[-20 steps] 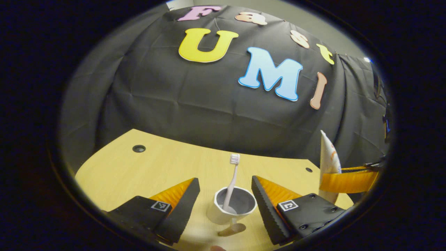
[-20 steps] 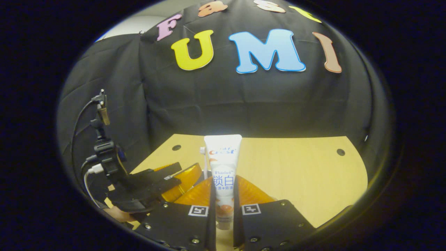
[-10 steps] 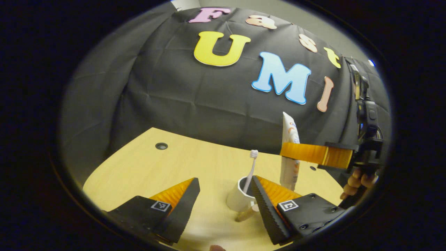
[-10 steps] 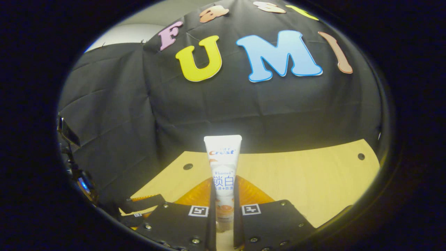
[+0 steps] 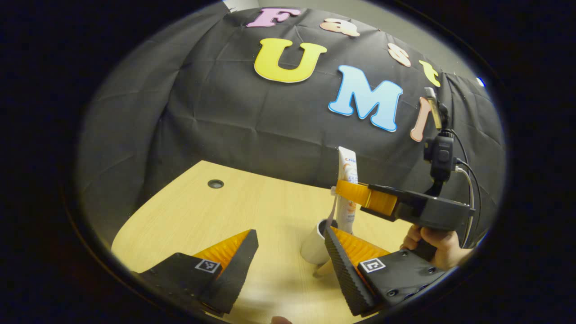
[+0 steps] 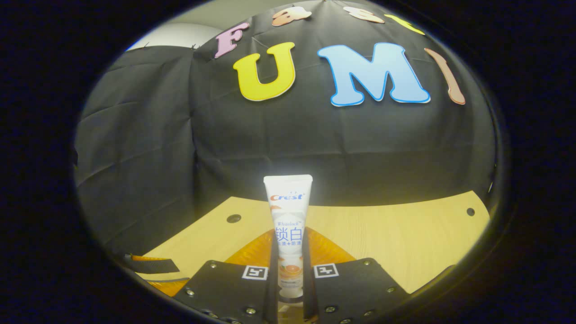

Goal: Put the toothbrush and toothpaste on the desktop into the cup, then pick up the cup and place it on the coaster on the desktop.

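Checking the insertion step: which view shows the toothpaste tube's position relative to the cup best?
The left gripper view: the toothpaste tube, upright in the right gripper, hangs just above and behind the cup. The right gripper view shows the tube's front clamped between its fingers.

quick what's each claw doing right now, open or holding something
Left claw: open, holding nothing; the cup sits by its right finger.
Right claw: closed on the upright toothpaste.

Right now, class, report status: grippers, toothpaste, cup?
Right gripper shut on white toothpaste tube, upright over white cup. Left gripper open. Toothbrush already in cup.
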